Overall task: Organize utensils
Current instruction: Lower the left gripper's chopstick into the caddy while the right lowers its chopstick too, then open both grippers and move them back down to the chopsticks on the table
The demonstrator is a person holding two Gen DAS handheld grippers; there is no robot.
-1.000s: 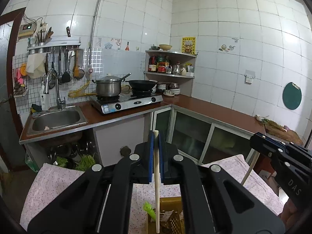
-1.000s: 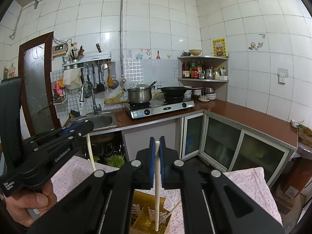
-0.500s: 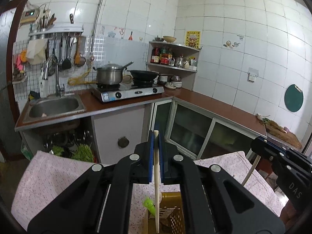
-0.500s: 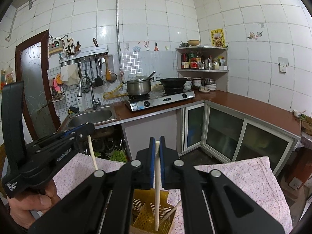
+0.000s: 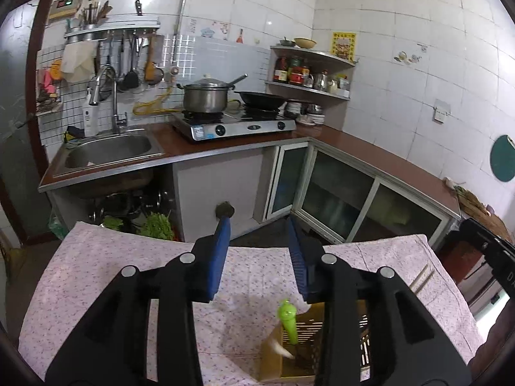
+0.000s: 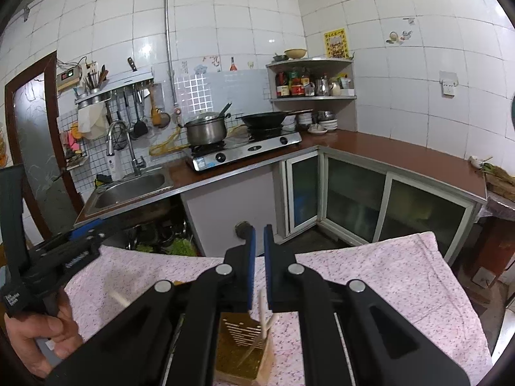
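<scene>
Yellow slotted plastic utensil caddy (image 6: 246, 350) sits on my floral-cloth worktop (image 5: 106, 276); left gripper (image 5: 259, 259) jaws opening, empty; right gripper (image 6: 259, 267) nearly closed, pale chopstick (image 6: 263, 317) between them, might snag and tip it

Steel pot (image 5: 205, 97) and black wok (image 5: 262, 98) on stove (image 5: 235, 126); sink (image 5: 107, 150) left; floral cloth (image 5: 96, 267) on table.
</scene>
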